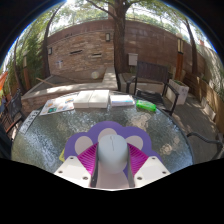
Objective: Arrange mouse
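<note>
The tool (pixel 112 172) is reaching forward over a round glass-topped counter (pixel 50 135) on an outdoor patio, and a white computer mouse (pixel 112 152) is sitting between its two fingers (pixel 78 170). The purple pads on the inner faces of the fingers are lying close along the mouse's left and right flanks, so the tool is set narrow around it; whether both pads are actually pressing on the mouse or just flanking it cannot be told from this view.

The mouse is pointing away from the camera, its long axis in line with the fingers, and it is lying over a purple paw-shaped mat (pixel 108 138) (rounded lobes are showing along the mat's far edge). The mat is resting flat on the counter, spreading out to both sides beyond the fingers.

Further along the counter, well beyond the mat, a pale flat box (pixel 92 98) is lying near the far edge, with another light-coloured flat item (pixel 122 100) just beside it on the right. A small bright green object (pixel 147 105) is lying to the right of those, near the counter's far right rim.

Behind the counter, dark patio chairs (pixel 150 78) are standing in front of a brick wall (pixel 85 50), and tree trunks (pixel 121 30) are rising above the wall under a bright sky.
</note>
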### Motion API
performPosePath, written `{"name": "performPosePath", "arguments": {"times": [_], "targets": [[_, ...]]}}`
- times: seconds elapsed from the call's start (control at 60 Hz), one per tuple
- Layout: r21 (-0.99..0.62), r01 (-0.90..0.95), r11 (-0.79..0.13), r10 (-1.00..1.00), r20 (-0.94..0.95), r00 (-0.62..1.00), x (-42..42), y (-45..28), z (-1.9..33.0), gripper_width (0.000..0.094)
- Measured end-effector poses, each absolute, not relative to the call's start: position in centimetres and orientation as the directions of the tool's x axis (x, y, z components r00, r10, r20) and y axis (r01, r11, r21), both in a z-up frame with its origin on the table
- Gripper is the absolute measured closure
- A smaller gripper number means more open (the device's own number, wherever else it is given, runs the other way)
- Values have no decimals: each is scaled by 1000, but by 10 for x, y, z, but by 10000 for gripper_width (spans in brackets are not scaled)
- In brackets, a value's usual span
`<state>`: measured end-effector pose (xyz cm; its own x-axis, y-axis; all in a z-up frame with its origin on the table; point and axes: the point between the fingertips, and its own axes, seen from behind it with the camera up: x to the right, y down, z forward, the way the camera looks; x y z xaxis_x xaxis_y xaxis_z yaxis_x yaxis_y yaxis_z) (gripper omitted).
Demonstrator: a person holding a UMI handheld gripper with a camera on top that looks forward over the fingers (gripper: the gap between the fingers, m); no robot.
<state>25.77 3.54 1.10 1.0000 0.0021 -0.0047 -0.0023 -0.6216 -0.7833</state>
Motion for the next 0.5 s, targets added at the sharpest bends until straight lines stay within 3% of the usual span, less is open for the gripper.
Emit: {"name": "performPosePath", "arguments": {"times": [0.117,0.2,0.25,0.333,0.383,0.5], "targets": [[-751,0,-660,28,-24,999,251,25,-9,389],[-746,6,-666,18,-7,1000,253,16,0,69],[-758,5,-653,10,-2,1000,254,11,17,107],[-768,15,-640,-2,21,1000,258,-3,65,89],[-779,24,-626,-11,40,999,256,-19,72,88],[-814,27,-581,-37,60,997,252,-58,130,90]]}}
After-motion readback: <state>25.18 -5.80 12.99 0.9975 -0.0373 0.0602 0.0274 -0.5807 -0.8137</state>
